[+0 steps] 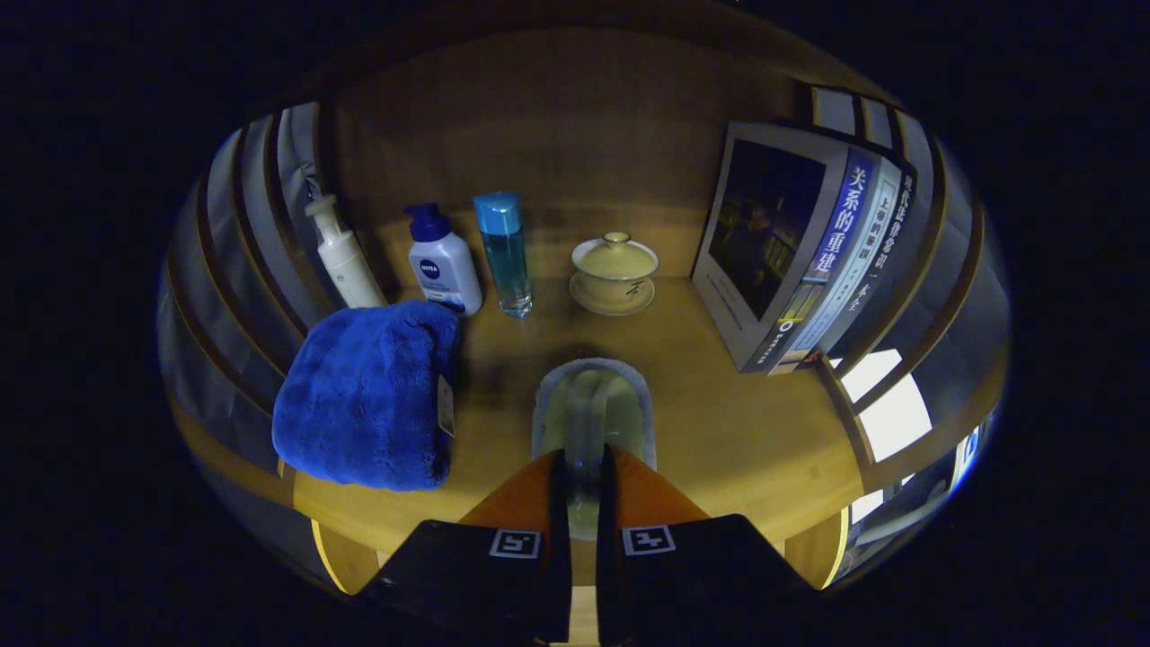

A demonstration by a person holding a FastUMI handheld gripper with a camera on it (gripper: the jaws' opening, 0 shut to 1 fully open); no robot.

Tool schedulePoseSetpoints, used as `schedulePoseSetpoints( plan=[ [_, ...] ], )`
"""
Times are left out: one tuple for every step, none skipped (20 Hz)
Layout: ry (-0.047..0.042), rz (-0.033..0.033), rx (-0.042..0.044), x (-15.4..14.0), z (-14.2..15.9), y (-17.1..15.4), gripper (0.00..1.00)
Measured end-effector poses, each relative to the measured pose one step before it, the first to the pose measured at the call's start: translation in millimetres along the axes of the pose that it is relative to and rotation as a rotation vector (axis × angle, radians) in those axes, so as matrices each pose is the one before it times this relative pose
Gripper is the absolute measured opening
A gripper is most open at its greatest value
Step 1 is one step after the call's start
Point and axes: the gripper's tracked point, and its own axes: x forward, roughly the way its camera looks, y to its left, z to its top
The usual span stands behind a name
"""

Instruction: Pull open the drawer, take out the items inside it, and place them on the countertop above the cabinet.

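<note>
**Towel's up top, pale cloth item getting set down next**

So going left to right on the countertop (pixel 737 431): in the upper left of the frame there's a white pump bottle (pixel 343 256), then a white bottle with a dark blue cap (pixel 443 263), then a clear blue bottle (pixel 503 252), all standing upright near the back wall. Just in front of the first two, at left centre, sits a folded blue towel (pixel 364 395). Centre frame has a lidded tea bowl on its saucer (pixel 614 272), and upper right is a row of upright books (pixel 800 252).

Lower middle is the gripper (pixel 582 467). Its fingers are nearly pressed together, pinching a pale greenish cloth item with a white edge (pixel 593 404), which extends ahead of them over the wood. Can't tell if it's already resting on the surface or hanging just above.

My read: we're well along. The towel looks like it's already delivered, this one is mid-placement. The drawer itself isn't visible, so no idea what's left inside.

Pose-wise, the gripper points forward and angles down at the countertop.
</note>
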Motion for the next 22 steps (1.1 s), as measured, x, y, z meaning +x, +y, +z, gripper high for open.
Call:
schedulePoseSetpoints(
  plan=[
    [-0.00458,-0.00195,0.00194,2.7,1.38,0.52,0.19],
    [-0.01464,-0.00972,0.00221,1.63,3.62,-1.71,0.22],
    [-0.00538,-0.00319,-0.00155,1.42,-0.33,-0.25,0.25],
    [0.01151,0.00496,0.00015,-0.48,-2.41,2.16,0.27],
    [-0.00277,0.00388,0.00293,-0.89,0.24,1.79,0.27],
    [-0.01156,-0.00223,0.00151,0.01,0.94,-0.41,0.3],
    [-0.00776,0.00302,-0.0002,-0.57,0.32,1.36,0.35],
    [-0.00565,0.00595,0.00084,-1.94,0.03,1.76,0.46],
    [-0.00553,0.00435,0.0012,-2.54,-0.01,0.97,0.56],
    [-0.00372,0.0027,0.00063,-2.14,0.32,1.36,0.66],
    [-0.00892,0.00221,-0.00135,-2.79,-0.19,0.4,0.68],
    [-0.01354,-0.00202,0.00066,-3.31,1.15,0.01,0.82],
    [-0.01326,-0.00163,0.00111,-4.4,0.69,-0.69,0.9],
    [-0.01032,-0.00224,0.00241,-7.32,-0.25,0.16,0.98],
    [-0.01043,0.00265,0.00527,-7.66,0.84,1.13,0.99],
    [-0.0272,0.00358,0.0076,-10.39,1.42,1.78,0.99],
    [-0.04462,-0.00411,0.00295,-9.16,2.71,-0.98,1.0],
    [-0.04946,-0.00091,-0.0095,-13.97,3.52,0.11,0.99],
    [-0.0395,0.00122,-0.01614,-15.78,0.08,1.71,0.99],
    [-0.03599,0.00162,-0.01572,-16.18,-0.16,0.68,0.99],
    [-0.03518,0.01243,-0.01145,-16.63,-0.05,4.05,0.99],
    [-0.03544,0.01524,-0.00669,-17.16,0.11,3.9,0.99]
  ],
)
